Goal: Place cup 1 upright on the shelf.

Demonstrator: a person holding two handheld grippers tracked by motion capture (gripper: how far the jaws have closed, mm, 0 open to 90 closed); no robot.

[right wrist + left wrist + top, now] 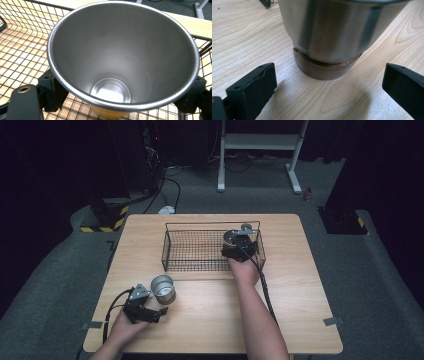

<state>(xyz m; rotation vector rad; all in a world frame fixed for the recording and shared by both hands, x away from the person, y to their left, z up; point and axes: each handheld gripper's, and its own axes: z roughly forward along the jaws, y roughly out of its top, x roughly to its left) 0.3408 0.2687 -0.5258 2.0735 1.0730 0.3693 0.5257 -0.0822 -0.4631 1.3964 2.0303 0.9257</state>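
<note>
Left tongs (329, 92) spread wide; steel cup (332, 32) stands upright on the tabletop (242, 32) dead ahead, between the jaws' line. Right tongs (240, 251) grip a second cup (122, 57) over the wire basket (192, 251).

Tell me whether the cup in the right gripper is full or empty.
Empty. The right gripper view looks straight into the cup, and its bare metal bottom shows with nothing inside. The right gripper holds it over the basket.

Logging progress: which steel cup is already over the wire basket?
The steel cup clamped in the right gripper, inside the basket; the other cup stands on the table.
</note>
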